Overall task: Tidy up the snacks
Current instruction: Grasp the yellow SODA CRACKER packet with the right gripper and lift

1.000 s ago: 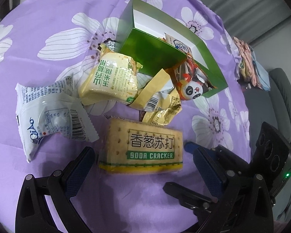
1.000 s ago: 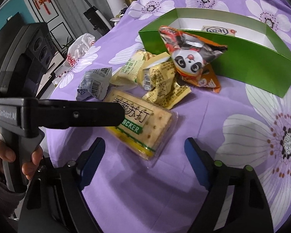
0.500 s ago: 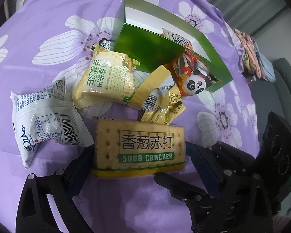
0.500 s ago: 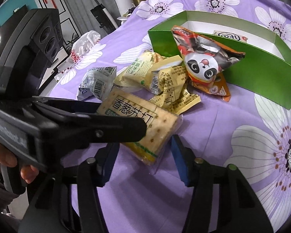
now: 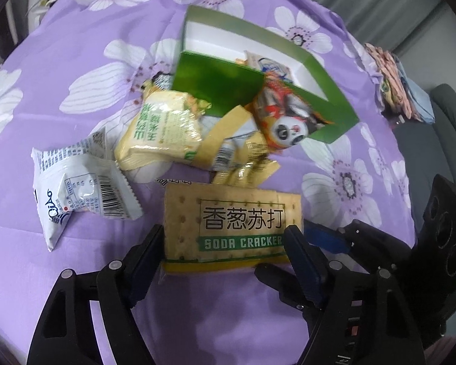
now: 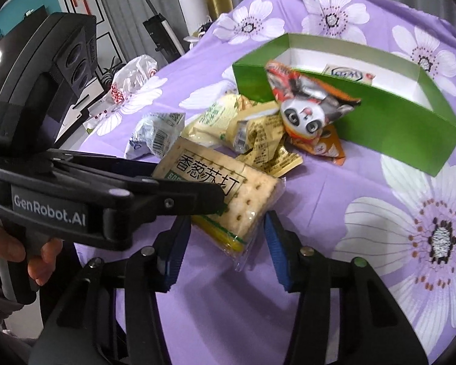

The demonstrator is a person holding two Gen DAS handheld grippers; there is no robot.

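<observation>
A soda cracker pack (image 5: 232, 226) lies on the purple flowered cloth. My left gripper (image 5: 225, 243) is shut on it, one finger at each short end; it also shows in the right wrist view (image 6: 225, 200). My right gripper (image 6: 225, 237) straddles the pack's near corner (image 6: 237, 213) with its jaws narrowed but apart, so it is open. A green box (image 5: 258, 88) stands behind, a small packet (image 6: 348, 74) inside it. A panda snack bag (image 5: 285, 118) leans on the box wall.
A yellow-green snack packet (image 5: 161, 130), crumpled yellow packets (image 5: 243, 158) and a white-blue packet (image 5: 82, 182) lie in a heap before the box. Folded cloths (image 5: 395, 94) sit at the far right edge. A plastic bag (image 6: 130, 76) lies far left.
My left gripper moved forward and closed on the soda cracker pack. My right gripper came in from the side and narrowed its jaws around the pack's corner.
</observation>
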